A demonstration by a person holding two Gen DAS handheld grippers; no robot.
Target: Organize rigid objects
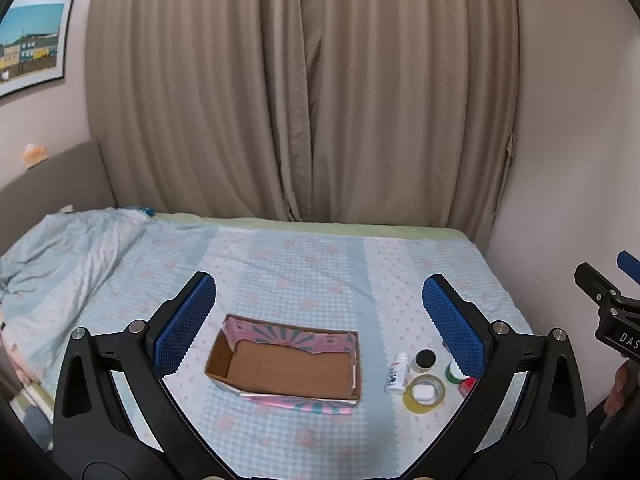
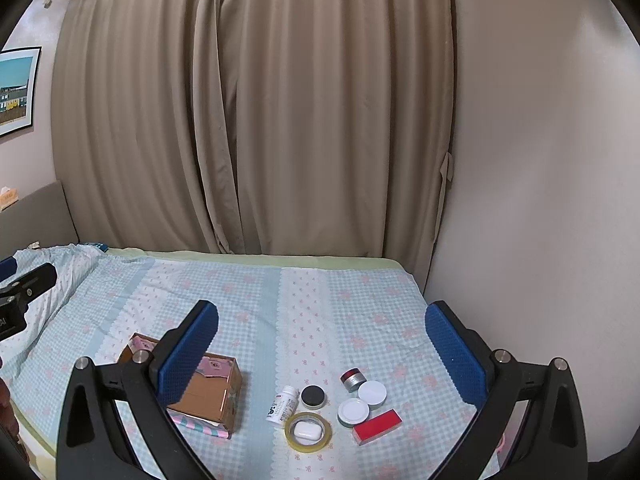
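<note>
An open cardboard box (image 1: 288,368) with pink patterned flaps lies on the bed, empty; it also shows in the right wrist view (image 2: 212,392). To its right sits a cluster: a white bottle (image 2: 283,404) on its side, a black-lidded jar (image 2: 312,396), a yellow tape roll (image 2: 308,432) with a white earbud case (image 2: 308,430) inside, a white-lidded jar (image 2: 353,411), another white lid (image 2: 372,393), a silver and red jar (image 2: 353,379) and a red box (image 2: 377,427). My left gripper (image 1: 320,320) is open above the box. My right gripper (image 2: 322,348) is open above the cluster.
The bed (image 2: 320,312) has a blue checked sheet with a rumpled quilt (image 1: 60,256) at the left. Beige curtains (image 2: 260,120) hang behind it and a wall (image 2: 540,200) borders the right side. A headboard (image 1: 52,176) stands at the far left.
</note>
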